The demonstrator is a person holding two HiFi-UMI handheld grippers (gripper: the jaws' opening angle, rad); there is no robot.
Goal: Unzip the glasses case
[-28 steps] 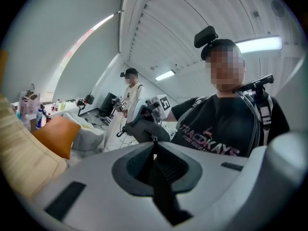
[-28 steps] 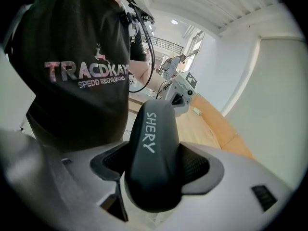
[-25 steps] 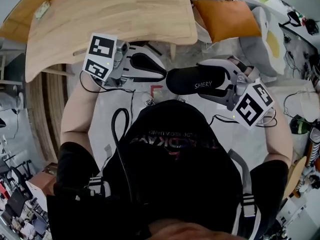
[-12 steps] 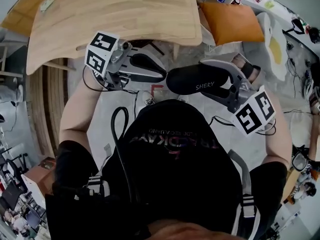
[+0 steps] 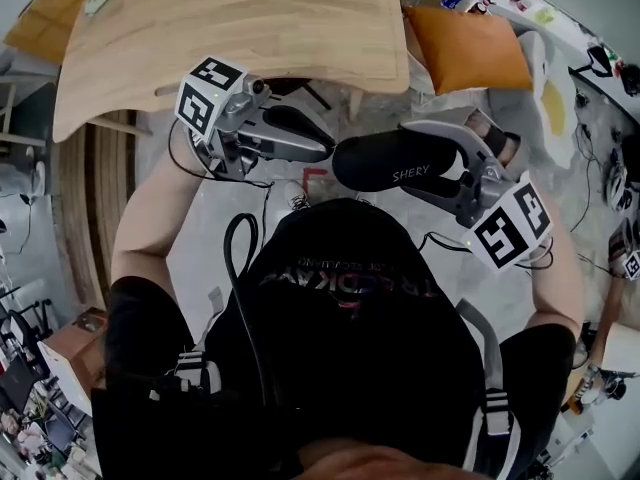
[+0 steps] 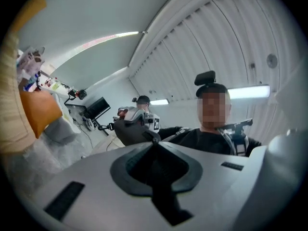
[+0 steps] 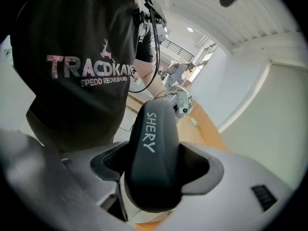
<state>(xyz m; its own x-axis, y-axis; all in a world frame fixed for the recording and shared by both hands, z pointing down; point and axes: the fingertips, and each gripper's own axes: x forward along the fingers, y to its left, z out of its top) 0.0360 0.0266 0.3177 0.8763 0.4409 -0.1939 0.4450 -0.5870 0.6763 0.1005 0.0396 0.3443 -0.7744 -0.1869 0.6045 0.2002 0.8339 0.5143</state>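
The glasses case (image 5: 372, 160) is a black, long and rounded shell, and the white word "SHERY" is printed along its side. It is held in the air in front of the person's chest, above the pale floor (image 5: 215, 248). Its seam looks closed, but the zip cannot be made out in any view.

The near edge of the wooden table (image 5: 230, 28) lies just beyond both grippers. Nothing but free air is seen under the case.

The case is clamped across its far end by the right gripper (image 5: 418, 163), with one jaw on each long side. The rounded free end is left bare and is pointed at the left gripper (image 5: 322, 150). The jaws of that gripper are pressed together, and their tips are set right at the free end. Whether the zip pull is pinched there cannot be told. The left gripper is held almost level, with its marker cube tipped up.
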